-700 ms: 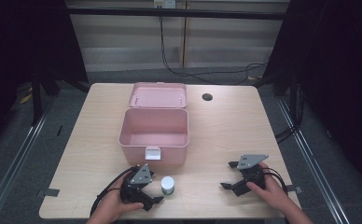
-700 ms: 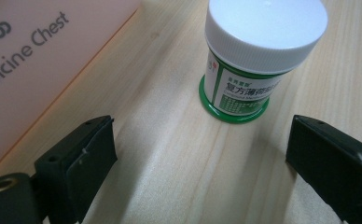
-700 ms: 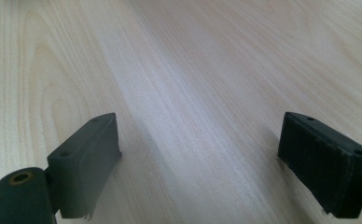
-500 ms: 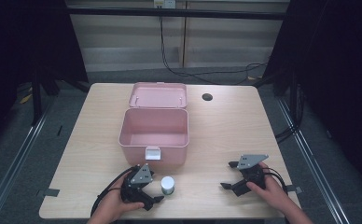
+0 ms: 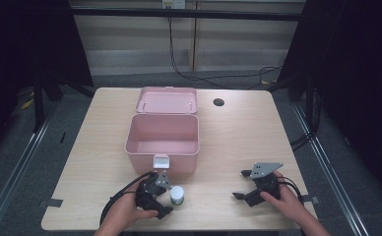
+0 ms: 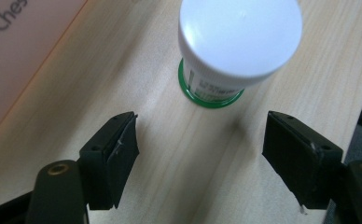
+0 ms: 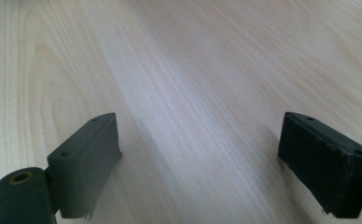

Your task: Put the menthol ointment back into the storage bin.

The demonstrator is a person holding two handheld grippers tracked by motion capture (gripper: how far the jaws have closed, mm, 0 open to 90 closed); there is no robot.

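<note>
White-capped jar (image 6: 239, 44), green-based: upright on the desk (image 5: 277, 128) before the open pink case (image 5: 162, 136), presumably awaiting packing. Left tongs (image 6: 202, 149): spread, jar just ahead, untouched, lined up for a grasp. Right tongs (image 7: 207, 158): spread, empty, resting apart.

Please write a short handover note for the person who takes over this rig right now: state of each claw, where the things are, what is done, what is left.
Left claw: open, aimed at the white-capped bottle, not touching it.
Right claw: open, nothing between its jaws, resting at the right of the table.
Bottle stands upright in front of the pink box, whose lid is open.
Done: box opened.
Left, probably: grip the bottle and place it in the box.
</note>
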